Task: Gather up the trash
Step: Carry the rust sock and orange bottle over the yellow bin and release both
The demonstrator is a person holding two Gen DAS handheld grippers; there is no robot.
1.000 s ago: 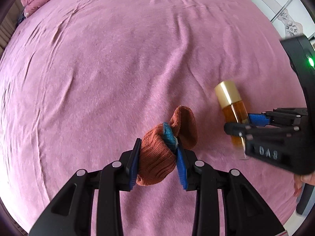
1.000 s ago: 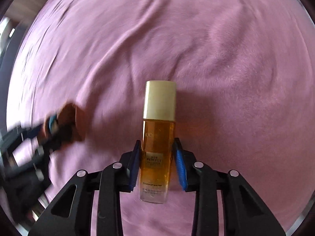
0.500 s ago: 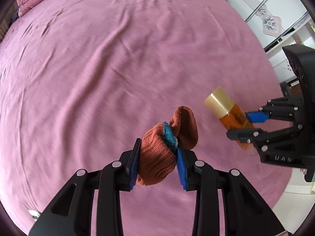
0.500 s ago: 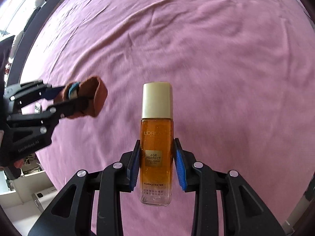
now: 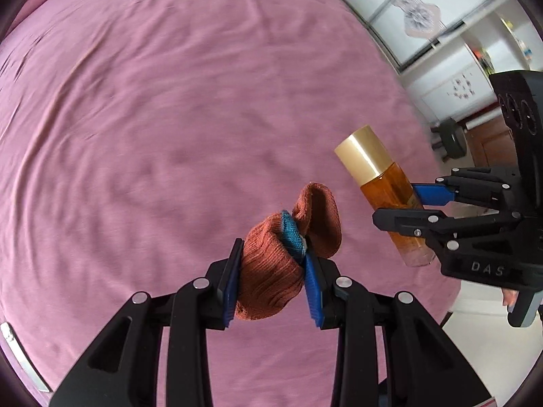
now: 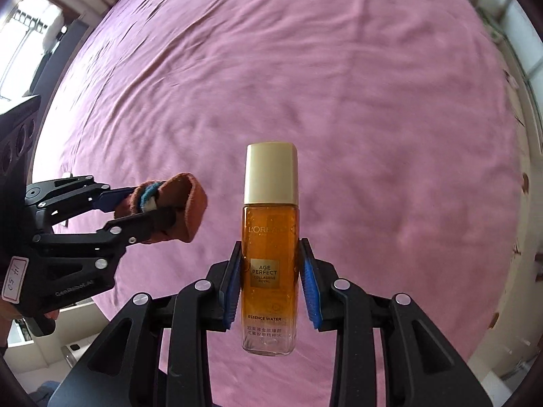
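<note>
My left gripper (image 5: pixel 271 281) is shut on a rust-brown knitted sock with a blue band (image 5: pixel 271 268), held above the pink bed. It also shows in the right wrist view (image 6: pixel 135 203) at the left, with the sock (image 6: pixel 190 203) in it. My right gripper (image 6: pixel 271 288) is shut on an amber L'Oreal bottle with a gold cap (image 6: pixel 270 237), held upright. In the left wrist view the right gripper (image 5: pixel 404 203) and bottle (image 5: pixel 383 183) are at the right, beside the sock.
The pink bedspread (image 5: pixel 169 101) fills both views, wrinkled. White wardrobe doors (image 5: pixel 424 17) and a dark stool (image 5: pixel 449 142) stand beyond the bed's far right edge. A window (image 6: pixel 30 30) is at the far left. Floor shows past the bed edge (image 5: pixel 475 322).
Both grippers have lifted higher and pulled back from the bed with their objects still held. More of the room around the bed has come into view.
</note>
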